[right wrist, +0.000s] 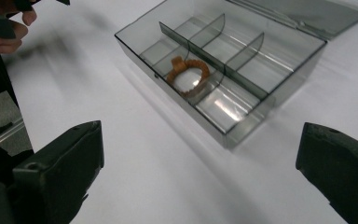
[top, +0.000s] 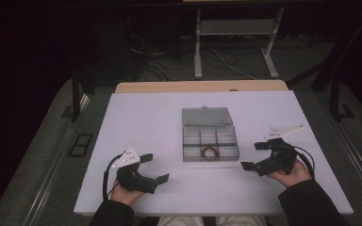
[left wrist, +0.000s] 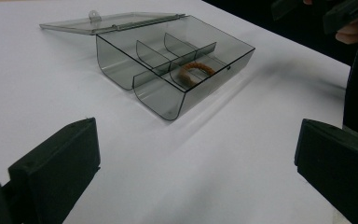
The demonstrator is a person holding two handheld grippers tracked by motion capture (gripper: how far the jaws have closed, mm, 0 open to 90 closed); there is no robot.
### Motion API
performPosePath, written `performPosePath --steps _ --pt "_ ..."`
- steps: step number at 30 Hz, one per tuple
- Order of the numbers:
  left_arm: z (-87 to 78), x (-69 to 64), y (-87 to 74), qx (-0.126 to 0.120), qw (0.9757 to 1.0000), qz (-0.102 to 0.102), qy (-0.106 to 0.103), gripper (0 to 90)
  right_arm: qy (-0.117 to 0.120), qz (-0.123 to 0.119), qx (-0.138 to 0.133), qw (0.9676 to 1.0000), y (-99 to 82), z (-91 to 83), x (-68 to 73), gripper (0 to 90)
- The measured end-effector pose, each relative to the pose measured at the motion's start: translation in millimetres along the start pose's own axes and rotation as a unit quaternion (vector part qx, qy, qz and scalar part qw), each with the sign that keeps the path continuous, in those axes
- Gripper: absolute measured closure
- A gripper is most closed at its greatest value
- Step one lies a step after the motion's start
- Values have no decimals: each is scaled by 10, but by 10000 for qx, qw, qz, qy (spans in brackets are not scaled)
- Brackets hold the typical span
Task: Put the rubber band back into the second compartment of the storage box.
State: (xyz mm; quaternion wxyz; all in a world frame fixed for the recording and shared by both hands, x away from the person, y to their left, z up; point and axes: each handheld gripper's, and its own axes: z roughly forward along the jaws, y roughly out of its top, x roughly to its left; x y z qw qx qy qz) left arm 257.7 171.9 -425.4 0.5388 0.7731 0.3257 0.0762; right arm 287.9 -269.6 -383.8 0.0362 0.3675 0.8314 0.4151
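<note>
L gripper (top: 155, 168) sits near-left on the table (top: 136, 117), jaws spread wide, nothing between them; same read in the left gripper view (left wrist: 196, 172). R gripper (top: 255, 156) near-right, jaws also wide apart and empty, confirmed in the right gripper view (right wrist: 200, 172). Both apart from the box, one each side of it. Between them, mid-table: smoky clear plastic organiser box (top: 210, 143), lid (top: 206, 116) flipped open flat to the far side, dividers making several cells. In the near middle cell lies a small brown ring-shaped band (top: 210, 151), prob. a hair tie or bracelet, lying flat, close against the near wall. My read: band is light, soft, will flex under the jaws; not fragile. Box light and slick, likely to slide if nudged. I'd pinch across one side of the band from above w/ narrow opening, maybe steady the box wall w/ the other gripper.
</note>
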Motion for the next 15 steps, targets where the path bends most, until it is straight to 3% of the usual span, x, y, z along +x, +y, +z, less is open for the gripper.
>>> performPosePath --steps 15 --pt "3 0 -4 43 10000 -21 -15 0 -172 246 -107 9995 -514 -77 -14 1"
